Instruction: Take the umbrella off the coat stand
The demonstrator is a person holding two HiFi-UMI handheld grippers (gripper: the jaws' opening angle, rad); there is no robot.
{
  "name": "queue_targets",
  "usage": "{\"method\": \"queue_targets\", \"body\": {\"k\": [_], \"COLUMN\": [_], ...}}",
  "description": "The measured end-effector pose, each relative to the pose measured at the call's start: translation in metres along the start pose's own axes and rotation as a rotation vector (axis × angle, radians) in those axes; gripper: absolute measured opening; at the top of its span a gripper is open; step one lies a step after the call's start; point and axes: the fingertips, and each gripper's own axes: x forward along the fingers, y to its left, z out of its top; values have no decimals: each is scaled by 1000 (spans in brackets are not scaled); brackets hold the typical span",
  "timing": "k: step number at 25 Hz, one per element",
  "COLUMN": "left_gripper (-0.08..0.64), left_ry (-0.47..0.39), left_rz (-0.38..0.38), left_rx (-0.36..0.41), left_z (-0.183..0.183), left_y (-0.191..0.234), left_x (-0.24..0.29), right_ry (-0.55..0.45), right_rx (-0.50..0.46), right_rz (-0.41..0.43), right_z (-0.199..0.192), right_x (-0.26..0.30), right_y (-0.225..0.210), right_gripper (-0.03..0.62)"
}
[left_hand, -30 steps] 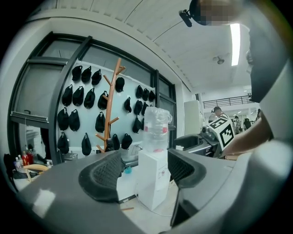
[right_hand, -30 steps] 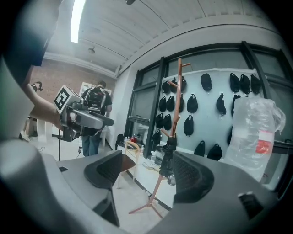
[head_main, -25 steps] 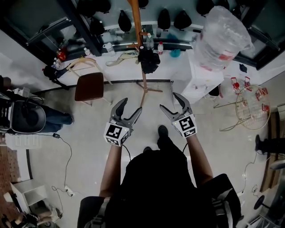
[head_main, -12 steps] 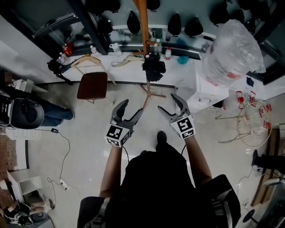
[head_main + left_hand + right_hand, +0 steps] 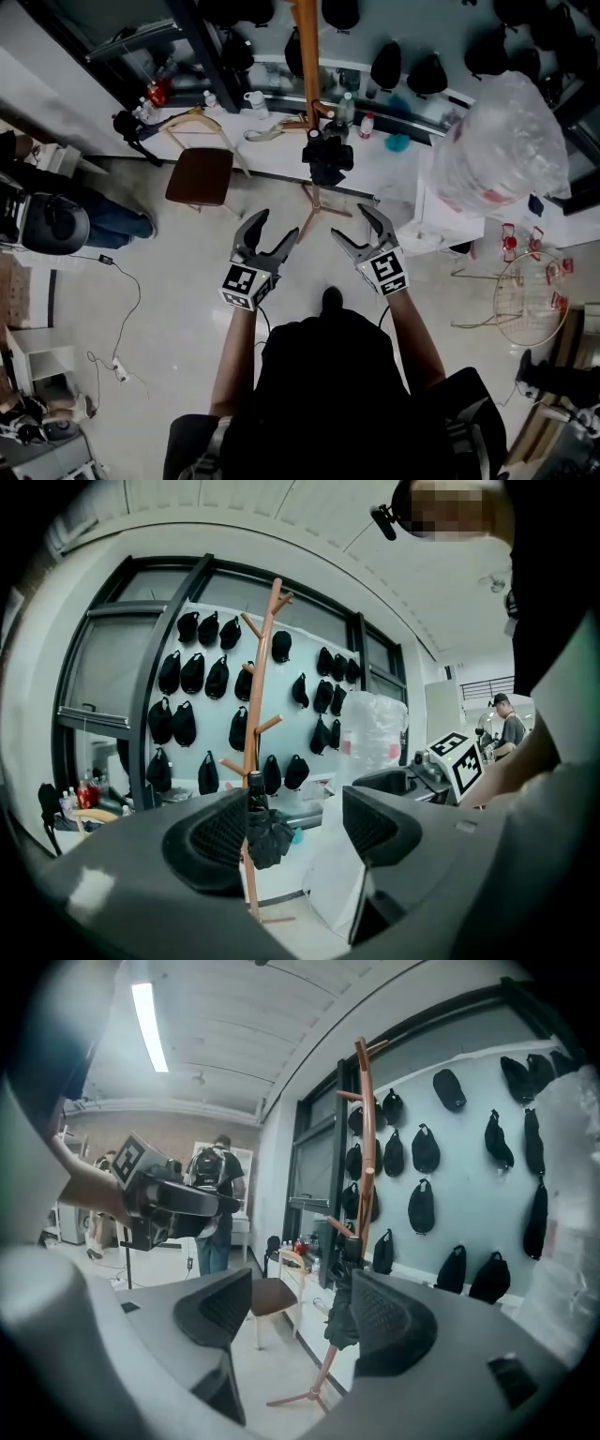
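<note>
A black folded umbrella (image 5: 326, 159) hangs on the orange wooden coat stand (image 5: 307, 56), straight ahead of me. My left gripper (image 5: 275, 228) and right gripper (image 5: 352, 223) are both open and empty, held side by side short of the stand's feet. In the left gripper view the umbrella (image 5: 265, 832) shows between the open jaws of the left gripper (image 5: 295, 832), far off, against the stand (image 5: 253, 752). In the right gripper view the umbrella (image 5: 343, 1309) hangs by the right pad of the right gripper (image 5: 305, 1312), below the stand's pegs (image 5: 364, 1129).
A brown chair (image 5: 199, 175) stands left of the stand. A big clear water bottle (image 5: 502, 141) sits on a white unit (image 5: 427, 211) at the right. A white counter (image 5: 281, 141) with bottles runs behind, below black caps (image 5: 216, 682) on the wall. A seated person (image 5: 56, 225) is far left, cables (image 5: 122, 309) on the floor.
The stand and umbrella have come lower in the head view, nearer the grippers. Both grippers stay open and keep their pose.
</note>
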Motion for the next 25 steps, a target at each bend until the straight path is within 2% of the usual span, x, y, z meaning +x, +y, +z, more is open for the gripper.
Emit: {"method": "queue_targets", "body": {"k": [11, 18, 25], "left_gripper": [299, 299, 299], "left_ry": [4, 19, 8], "left_rz": [66, 58, 40], "left_rx": [-26, -28, -11], "left_z": [-3, -7, 1], "left_y": [-4, -5, 11], "left_x": [26, 30, 44], "right_ry": [12, 13, 26], "right_rx": [0, -2, -24], "right_rz": [71, 90, 64], "right_z": [-16, -16, -16], "right_x": [10, 14, 20], "right_y": [-28, -27, -38], "right_gripper": [331, 330, 328]}}
